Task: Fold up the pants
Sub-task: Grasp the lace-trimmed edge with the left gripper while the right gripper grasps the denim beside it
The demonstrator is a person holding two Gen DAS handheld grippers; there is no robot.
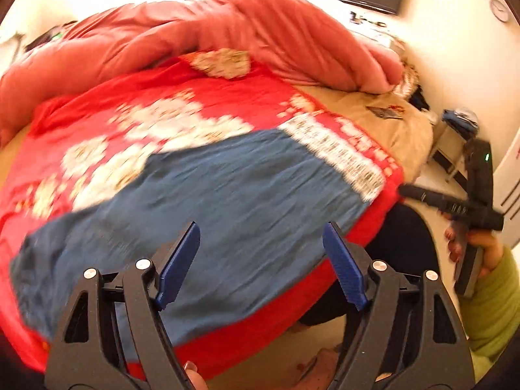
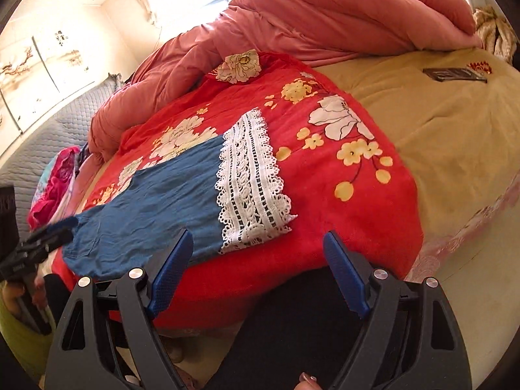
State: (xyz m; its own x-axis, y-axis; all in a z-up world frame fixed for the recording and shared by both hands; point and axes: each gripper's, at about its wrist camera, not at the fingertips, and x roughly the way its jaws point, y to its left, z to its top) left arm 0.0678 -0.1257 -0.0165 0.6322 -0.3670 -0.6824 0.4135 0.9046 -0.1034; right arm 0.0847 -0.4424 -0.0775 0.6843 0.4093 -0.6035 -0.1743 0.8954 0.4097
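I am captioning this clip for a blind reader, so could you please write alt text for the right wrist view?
Blue pants with a white lace hem lie flat on a red floral blanket on a bed, the open right gripper poised empty above its near edge. A pink duvet is bunched behind; the left gripper is at the left edge.

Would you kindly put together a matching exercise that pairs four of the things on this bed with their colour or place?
Things:
1. pants
2. lace trim
3. floral blanket
4. pink duvet

Descriptions:
A. bunched up at the far side of the bed
B. red with yellow and white flowers, spread under the garment
C. blue, lying flat
D. white, at the end of the blue cloth

Pairs: 1-C, 2-D, 3-B, 4-A
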